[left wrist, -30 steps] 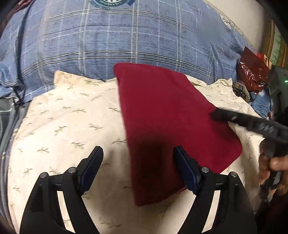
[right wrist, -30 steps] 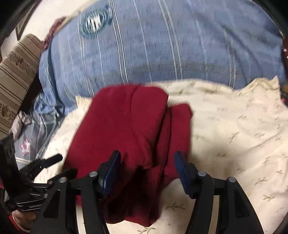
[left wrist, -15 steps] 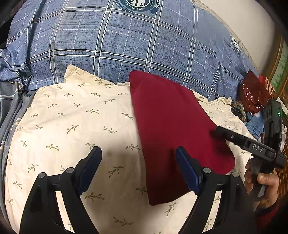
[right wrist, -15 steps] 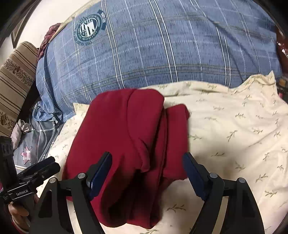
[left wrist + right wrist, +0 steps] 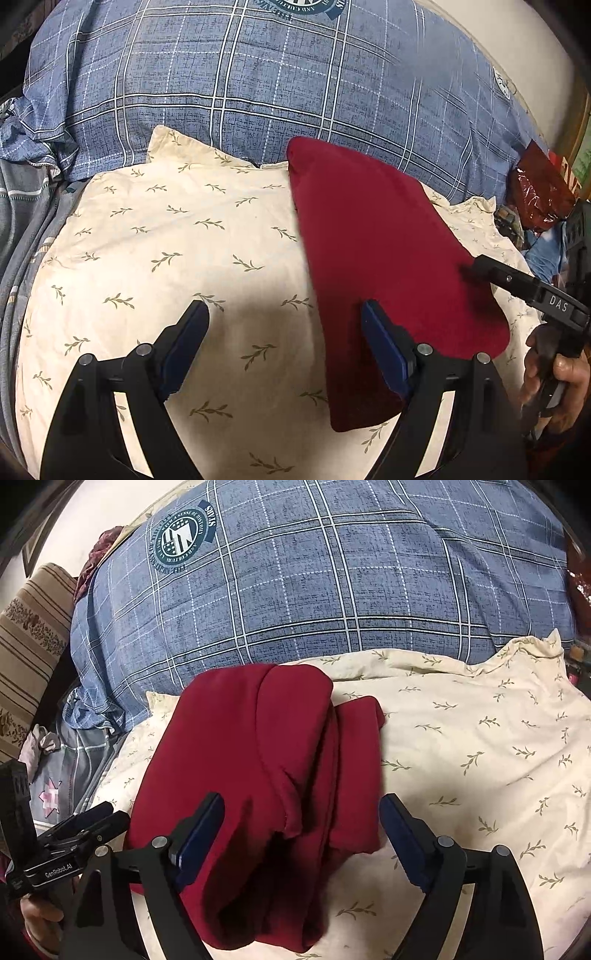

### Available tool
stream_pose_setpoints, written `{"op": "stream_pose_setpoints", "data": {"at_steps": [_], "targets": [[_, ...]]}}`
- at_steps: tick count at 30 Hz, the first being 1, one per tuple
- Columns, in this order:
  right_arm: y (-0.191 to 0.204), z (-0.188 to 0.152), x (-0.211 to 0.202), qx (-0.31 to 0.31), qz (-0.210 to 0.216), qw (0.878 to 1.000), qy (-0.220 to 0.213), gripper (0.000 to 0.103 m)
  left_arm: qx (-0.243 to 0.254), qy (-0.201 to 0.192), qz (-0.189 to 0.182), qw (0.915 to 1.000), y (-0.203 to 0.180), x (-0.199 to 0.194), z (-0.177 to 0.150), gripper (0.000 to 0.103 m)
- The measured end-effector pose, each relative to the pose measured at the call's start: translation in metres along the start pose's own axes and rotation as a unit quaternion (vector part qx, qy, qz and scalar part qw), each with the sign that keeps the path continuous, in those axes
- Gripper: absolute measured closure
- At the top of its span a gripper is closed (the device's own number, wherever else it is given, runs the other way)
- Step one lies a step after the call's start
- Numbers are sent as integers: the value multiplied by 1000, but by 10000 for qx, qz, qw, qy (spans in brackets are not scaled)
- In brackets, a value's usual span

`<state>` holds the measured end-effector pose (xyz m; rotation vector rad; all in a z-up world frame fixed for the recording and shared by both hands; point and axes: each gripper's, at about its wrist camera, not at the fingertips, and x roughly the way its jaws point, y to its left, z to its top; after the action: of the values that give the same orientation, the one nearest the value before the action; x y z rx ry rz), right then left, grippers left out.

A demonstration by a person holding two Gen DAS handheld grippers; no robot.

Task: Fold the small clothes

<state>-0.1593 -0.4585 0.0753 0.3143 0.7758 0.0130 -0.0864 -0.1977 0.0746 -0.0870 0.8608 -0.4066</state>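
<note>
Red garment (image 5: 251, 775) lying folded on the cream pillow (image 5: 166, 258): soft, light, floppy; pinch a layered edge. Left gripper (image 5: 284, 347) standing wide, empty; right gripper (image 5: 301, 830) opening, gripping nothing.

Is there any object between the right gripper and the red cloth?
No. The right gripper hangs directly over the folded red cloth, jaws opening; nothing visible lies between them. The cloth rests on the cream leaf-print pillow.
</note>
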Motion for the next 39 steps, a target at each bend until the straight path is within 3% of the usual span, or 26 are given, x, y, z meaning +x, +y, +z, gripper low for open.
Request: {"op": "stream_pose_setpoints", "data": {"at_steps": [20, 27, 30, 33, 39], "targets": [[-26, 2, 8, 509, 37, 9987, -43, 7, -57, 22, -174, 9998, 1, 2, 2, 19], [-47, 9, 26, 1038, 547, 9931, -60, 6, -379, 209, -835, 9956, -5, 15, 12, 19], [-48, 11, 37, 1048, 1024, 9892, -21, 4, -377, 394, -1105, 9924, -11, 27, 16, 17], [-39, 11, 51, 854, 1065, 9905, 179, 0, -380, 721, -1312, 9880, -14, 45, 21, 13], [-23, 11, 63, 420, 951, 9942, 264, 0, -379, 885, -1479, 9843, -17, 71, 33, 2]]}}
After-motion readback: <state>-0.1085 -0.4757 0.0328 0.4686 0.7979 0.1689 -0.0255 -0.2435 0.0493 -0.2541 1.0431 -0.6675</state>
